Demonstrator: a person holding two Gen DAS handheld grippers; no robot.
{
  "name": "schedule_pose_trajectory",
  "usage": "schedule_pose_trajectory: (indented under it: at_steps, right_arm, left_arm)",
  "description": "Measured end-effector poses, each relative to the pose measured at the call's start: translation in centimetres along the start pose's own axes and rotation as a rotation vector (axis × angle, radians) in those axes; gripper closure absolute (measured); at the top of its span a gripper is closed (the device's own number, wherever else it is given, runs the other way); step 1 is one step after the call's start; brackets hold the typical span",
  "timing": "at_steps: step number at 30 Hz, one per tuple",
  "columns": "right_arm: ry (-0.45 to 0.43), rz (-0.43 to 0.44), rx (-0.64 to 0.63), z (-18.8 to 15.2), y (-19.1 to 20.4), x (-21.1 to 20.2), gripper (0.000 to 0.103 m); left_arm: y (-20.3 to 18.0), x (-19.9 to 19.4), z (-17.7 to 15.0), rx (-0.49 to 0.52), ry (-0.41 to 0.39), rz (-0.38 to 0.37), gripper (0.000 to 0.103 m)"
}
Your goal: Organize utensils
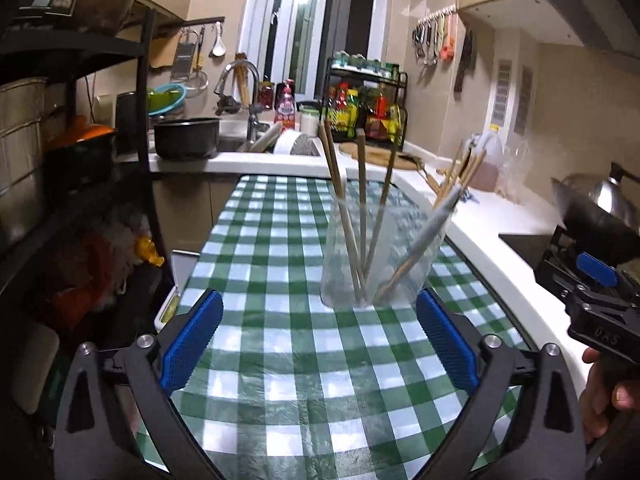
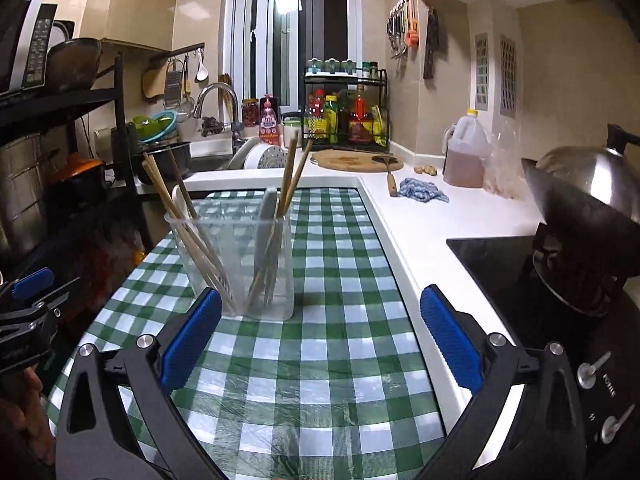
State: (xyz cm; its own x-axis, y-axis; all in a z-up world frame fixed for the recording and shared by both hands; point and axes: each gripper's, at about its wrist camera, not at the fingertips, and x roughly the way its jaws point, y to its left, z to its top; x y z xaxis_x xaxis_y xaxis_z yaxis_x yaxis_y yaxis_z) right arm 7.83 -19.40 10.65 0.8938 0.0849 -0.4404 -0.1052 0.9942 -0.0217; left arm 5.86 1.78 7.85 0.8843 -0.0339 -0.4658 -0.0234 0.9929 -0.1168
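A clear plastic cup [image 1: 380,264] [image 2: 236,272] stands upright on the green-and-white checked tablecloth [image 1: 272,240] [image 2: 344,264]. It holds several wooden chopsticks [image 1: 362,184] [image 2: 172,204] and a grey-handled utensil [image 1: 434,222] [image 2: 267,220], all leaning outward. My left gripper [image 1: 320,296] is open and empty; the cup is just beyond its right fingertip. My right gripper [image 2: 320,296] is also open and empty, with the cup just past its left fingertip. Each gripper shows at the edge of the other's view: the right gripper [image 1: 592,280] and the left gripper [image 2: 32,288].
A white counter [image 2: 420,216] runs along the right with a lidded wok [image 2: 580,208] on a black hob, an oil jug [image 2: 466,152], a blue cloth [image 2: 422,195] and a round cutting board [image 2: 352,160]. Black shelving [image 1: 80,128] stands at the left. The sink and a dark pot [image 1: 186,138] are behind.
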Motion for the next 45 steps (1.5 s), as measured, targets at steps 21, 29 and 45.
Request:
schedule_pose_trajectory:
  at_steps: [21, 29, 45]
  right_arm:
    - [0.053, 0.010, 0.012, -3.0, 0.0, 2.8, 0.005]
    - [0.051, -0.010, 0.015, -3.1, -0.2, 2.7, 0.005]
    - [0.051, -0.011, 0.005, -3.4, -0.1, 2.8, 0.005]
  left_arm:
    - [-0.5, 2.2, -1.8, 0.014, 0.031, 0.056, 0.008]
    - [-0.5, 1.8, -2.1, 0.011, 0.035, 0.049, 0.008]
    - [-0.7, 1.4, -2.2, 0.019, 0.030, 0.032, 0.008]
